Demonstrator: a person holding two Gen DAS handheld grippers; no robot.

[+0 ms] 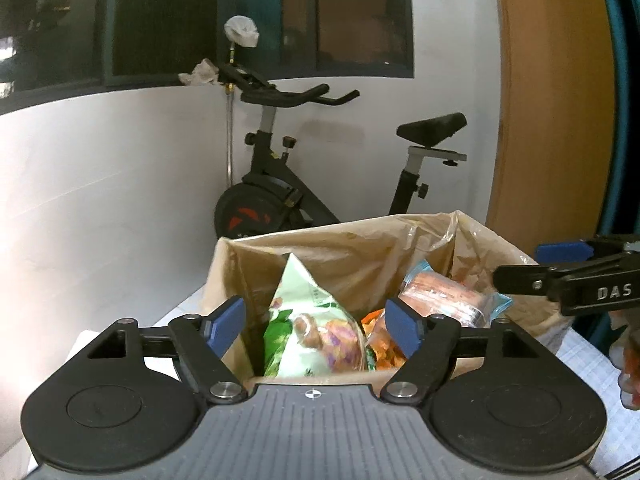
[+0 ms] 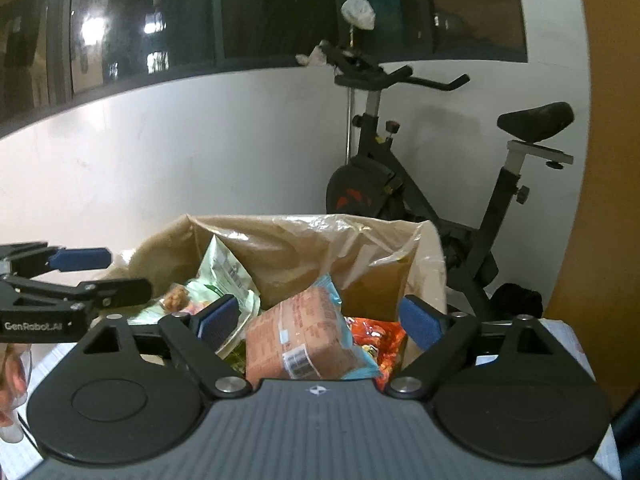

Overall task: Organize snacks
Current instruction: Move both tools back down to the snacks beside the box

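Note:
A cardboard box (image 1: 320, 240) lined with clear plastic stands on the table and holds several snack packs. My left gripper (image 1: 316, 326) hangs open over its near edge. A green and white snack bag (image 1: 308, 320) stands between the blue pads, touching neither. To its right lie an orange bag (image 1: 380, 344) and a brown packet with blue ends (image 1: 444, 292). In the right wrist view my right gripper (image 2: 320, 324) is open around that brown packet (image 2: 296, 332), with its pads clear of it. The orange bag (image 2: 380, 336) and the green bag (image 2: 228, 272) lie on either side of the packet.
A black exercise bike (image 1: 288, 184) stands behind the box against a white wall. A wooden door (image 1: 552, 100) is at the right. The right gripper (image 1: 528, 266) reaches in from the right, and the left gripper (image 2: 128, 274) from the left. The tabletop (image 1: 588, 356) carries a white checked cover.

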